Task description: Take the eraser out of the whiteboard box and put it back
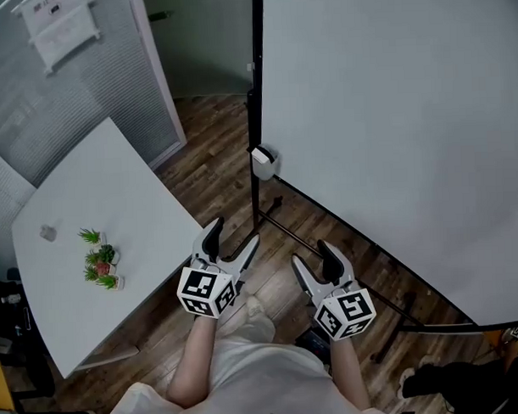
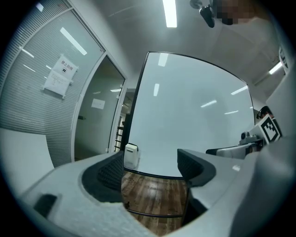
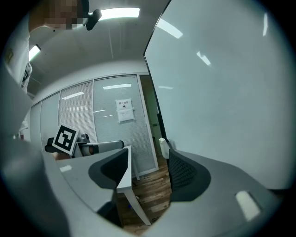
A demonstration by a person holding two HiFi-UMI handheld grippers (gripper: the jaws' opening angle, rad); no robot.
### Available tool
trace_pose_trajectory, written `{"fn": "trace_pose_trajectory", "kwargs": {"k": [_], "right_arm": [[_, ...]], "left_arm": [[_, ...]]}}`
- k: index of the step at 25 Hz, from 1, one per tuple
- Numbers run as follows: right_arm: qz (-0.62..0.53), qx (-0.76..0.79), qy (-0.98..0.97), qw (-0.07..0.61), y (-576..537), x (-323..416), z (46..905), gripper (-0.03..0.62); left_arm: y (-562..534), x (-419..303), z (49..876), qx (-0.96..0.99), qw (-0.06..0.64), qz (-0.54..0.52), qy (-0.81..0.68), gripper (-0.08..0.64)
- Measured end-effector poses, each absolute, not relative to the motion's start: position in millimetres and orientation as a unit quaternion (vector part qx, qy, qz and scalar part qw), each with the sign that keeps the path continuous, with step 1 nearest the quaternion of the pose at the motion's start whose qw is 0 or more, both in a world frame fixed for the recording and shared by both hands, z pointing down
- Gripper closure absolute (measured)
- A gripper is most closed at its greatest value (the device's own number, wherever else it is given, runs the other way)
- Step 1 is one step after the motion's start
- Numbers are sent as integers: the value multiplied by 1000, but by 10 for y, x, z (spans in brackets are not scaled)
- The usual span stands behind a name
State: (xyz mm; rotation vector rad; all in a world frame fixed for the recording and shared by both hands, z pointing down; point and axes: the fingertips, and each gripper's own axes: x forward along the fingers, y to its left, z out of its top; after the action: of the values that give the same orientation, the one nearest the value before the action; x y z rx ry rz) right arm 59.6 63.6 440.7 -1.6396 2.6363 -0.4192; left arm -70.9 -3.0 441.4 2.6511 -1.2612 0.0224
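Both left tool (image 1: 234,234) and right tool (image 1: 311,254) gape empty over wood floor (image 1: 213,157) by whiteboard (image 1: 391,112).

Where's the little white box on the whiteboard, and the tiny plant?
white box (image 1: 263,163): head view, on its front face.
plant (image 1: 104,254): head view, on its green leaves.

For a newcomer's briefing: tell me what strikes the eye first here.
The big whiteboard fills the head view's right, a small white box at its left edge. Below, the left gripper and right gripper are held side by side, both open and empty. A white table with a little plant stands at left.
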Motion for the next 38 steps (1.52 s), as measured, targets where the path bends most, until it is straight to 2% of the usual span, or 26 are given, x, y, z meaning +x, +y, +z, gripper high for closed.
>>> {"fn": "trace_pose_trajectory", "kwargs": {"k": [18, 38], "right_arm": [[-148, -515, 845, 4, -801, 636, 4467, 318], [-141, -497, 856, 8, -1241, 630, 4392, 318]], "left_arm": [[-1459, -553, 4473, 899, 110, 13, -423, 209], [-1857, -454, 4486, 905, 105, 18, -413, 213]]}}
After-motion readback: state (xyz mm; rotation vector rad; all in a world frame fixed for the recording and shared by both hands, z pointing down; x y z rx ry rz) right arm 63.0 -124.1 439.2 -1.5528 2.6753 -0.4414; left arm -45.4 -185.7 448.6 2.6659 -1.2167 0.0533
